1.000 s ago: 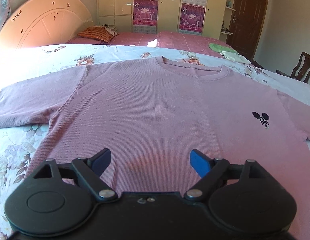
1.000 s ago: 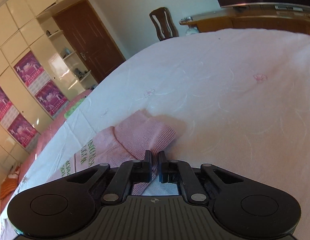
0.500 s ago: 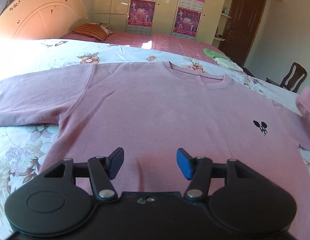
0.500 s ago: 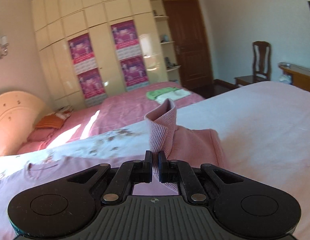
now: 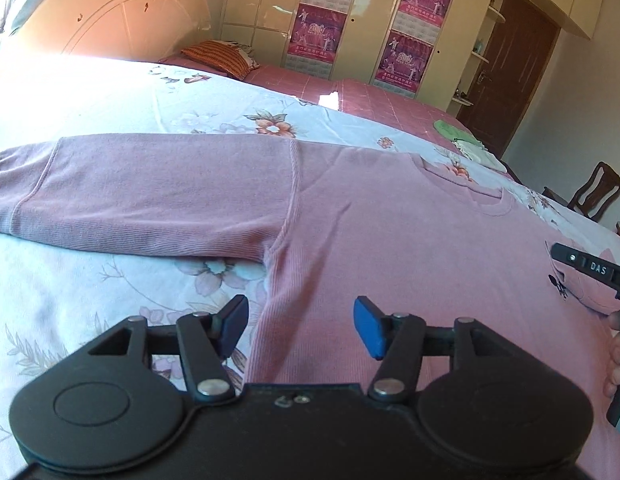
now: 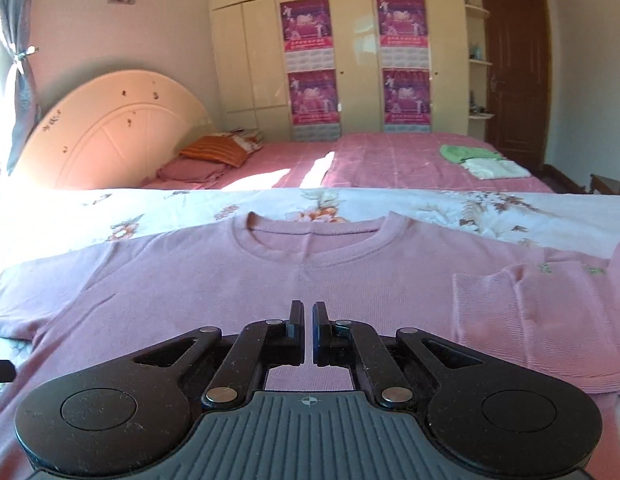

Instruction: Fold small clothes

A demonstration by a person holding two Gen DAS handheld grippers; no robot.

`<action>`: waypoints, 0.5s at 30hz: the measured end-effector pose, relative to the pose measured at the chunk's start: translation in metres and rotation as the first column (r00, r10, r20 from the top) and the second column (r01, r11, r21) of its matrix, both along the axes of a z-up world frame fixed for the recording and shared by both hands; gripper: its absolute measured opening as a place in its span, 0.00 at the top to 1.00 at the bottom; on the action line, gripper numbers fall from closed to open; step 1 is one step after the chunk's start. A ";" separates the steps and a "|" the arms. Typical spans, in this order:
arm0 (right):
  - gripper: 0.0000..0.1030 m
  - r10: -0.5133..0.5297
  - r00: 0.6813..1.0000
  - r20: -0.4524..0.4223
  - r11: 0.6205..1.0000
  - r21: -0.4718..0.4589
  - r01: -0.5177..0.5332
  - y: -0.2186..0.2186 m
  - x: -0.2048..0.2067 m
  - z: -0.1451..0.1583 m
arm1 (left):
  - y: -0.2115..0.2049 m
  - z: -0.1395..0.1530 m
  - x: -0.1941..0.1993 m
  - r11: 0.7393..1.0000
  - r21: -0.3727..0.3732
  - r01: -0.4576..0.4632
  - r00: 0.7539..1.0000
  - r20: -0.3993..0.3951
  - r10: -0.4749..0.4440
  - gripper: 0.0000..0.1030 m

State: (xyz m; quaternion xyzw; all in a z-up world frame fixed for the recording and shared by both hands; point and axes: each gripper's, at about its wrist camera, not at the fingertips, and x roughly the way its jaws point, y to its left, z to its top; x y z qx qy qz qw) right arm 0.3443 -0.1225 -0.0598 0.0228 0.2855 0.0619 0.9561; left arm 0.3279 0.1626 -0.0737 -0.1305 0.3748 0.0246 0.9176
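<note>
Blue pads tip the left gripper (image 5: 300, 326), whose jaws stand partly apart, having just widened a little, with nothing between them; they hover above the side seam of the pink shirt (image 5: 389, 240), just under its armpit. Directly ahead of that gripper the long left sleeve (image 5: 150, 196) lies flat, stretching away to its left across the floral bedsheet (image 5: 90, 288). To its far right, the right gripper's body (image 5: 593, 270) reaches over the chest, above the small dark logo (image 5: 559, 286).

From its own camera, the right gripper (image 6: 308, 316) has its jaws closed almost together and no cloth shows between them; it hangs over the middle of the shirt's chest, with the neckline (image 6: 313, 240) straight ahead. To its right, the other sleeve (image 6: 529, 320) is already folded inward onto the body, cuff toward the gripper.

This ribbed knit looks light, soft and limp, so it should drape and stretch rather than keep a shape, and it may drag on the sheet and wrinkle. I judge the cuff end or the shoulder seam the best places to pinch the left sleeve, taking both layers so it carries over evenly.

No containers are in view. Beyond the shirt, on the far pink bed (image 6: 389, 160), a green and a white folded garment (image 6: 481, 160) lie together.
</note>
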 end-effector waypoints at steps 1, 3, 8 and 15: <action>0.76 -0.035 0.999 0.006 0.999 -0.037 0.035 -0.014 0.001 0.002 | 0.002 -0.002 0.001 1.000 -0.012 -0.003 1.000 0.001 0.003 0.41; 0.29 -0.104 0.994 0.023 0.990 -0.089 0.106 -0.039 -0.001 0.003 | 0.003 -0.006 0.004 0.999 -0.034 0.000 1.000 -0.001 0.000 0.41; 0.60 -0.057 0.996 -0.067 0.989 -0.138 0.048 -0.073 0.004 -0.011 | -0.008 -0.015 0.016 0.998 -0.058 0.027 1.000 -0.002 -0.027 0.38; 0.60 0.002 0.997 -0.082 0.952 -0.305 -0.027 -0.067 0.023 -0.055 | -0.014 -0.012 0.027 0.998 -0.037 0.060 0.998 -0.002 -0.060 0.36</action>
